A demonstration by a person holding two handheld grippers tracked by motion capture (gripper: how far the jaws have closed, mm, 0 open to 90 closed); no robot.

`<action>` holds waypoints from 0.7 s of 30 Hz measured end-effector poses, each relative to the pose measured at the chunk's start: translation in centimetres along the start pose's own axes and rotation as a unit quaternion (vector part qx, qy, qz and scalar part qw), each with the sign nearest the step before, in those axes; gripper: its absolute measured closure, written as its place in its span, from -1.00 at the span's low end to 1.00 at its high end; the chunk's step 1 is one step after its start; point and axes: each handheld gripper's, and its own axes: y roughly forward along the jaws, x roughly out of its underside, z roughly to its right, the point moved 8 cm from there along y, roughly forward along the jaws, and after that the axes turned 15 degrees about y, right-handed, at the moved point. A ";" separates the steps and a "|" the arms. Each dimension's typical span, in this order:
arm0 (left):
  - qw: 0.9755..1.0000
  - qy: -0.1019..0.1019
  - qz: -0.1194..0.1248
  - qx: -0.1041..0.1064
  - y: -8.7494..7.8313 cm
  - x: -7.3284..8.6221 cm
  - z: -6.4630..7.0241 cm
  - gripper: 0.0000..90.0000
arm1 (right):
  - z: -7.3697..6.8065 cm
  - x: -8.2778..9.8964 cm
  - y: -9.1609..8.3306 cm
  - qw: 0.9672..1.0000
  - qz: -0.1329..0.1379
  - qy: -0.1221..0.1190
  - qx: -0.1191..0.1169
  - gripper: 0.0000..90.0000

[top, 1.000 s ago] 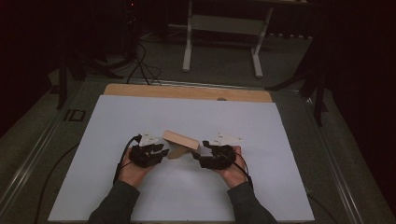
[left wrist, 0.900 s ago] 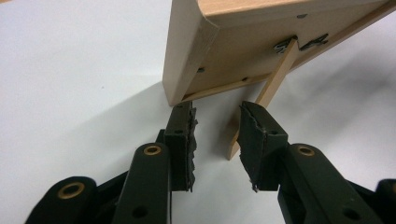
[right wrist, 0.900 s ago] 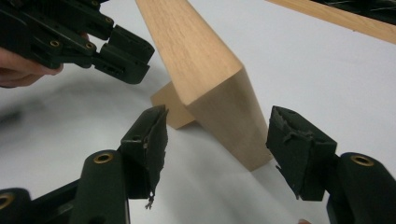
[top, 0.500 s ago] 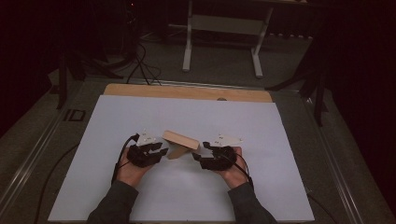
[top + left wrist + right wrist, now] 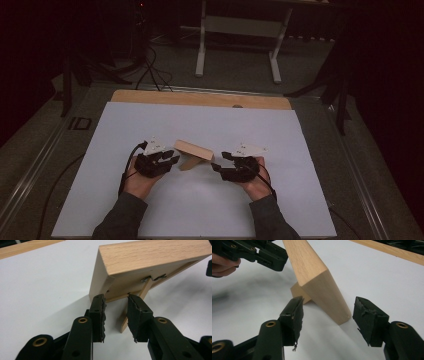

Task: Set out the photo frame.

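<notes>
On the white sheet (image 5: 150,125), a tilted wooden block (image 5: 194,150) is leaning on its thin prop. Left of the block, the left gripper (image 5: 172,159) is closing in, jaws apart at its lower edge. Right of it, the right gripper (image 5: 216,162) is narrowing slightly, jaws spread around the block's end without pressing.

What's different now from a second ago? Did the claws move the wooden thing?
Hardly anything. The left claw has just been closing a little around the thin wooden strut under the wooden block, and the right claw has just been closing a little around the block's end, with gaps still showing. Neither squeezes it yet. The block, both hands and the white board stayed where they were.
</notes>
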 end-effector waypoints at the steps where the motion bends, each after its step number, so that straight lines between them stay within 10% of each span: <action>1: 1.000 0.000 0.000 0.000 0.0 0.0 0.0 0.50 | 0.0 0.0 0.0 1.000 0.000 0.000 0.000 -0.09; 21: 1.000 -0.001 0.000 0.024 0.7 -0.8 0.6 0.59 | 2.1 -0.5 -0.5 0.999 0.024 0.019 0.044 0.43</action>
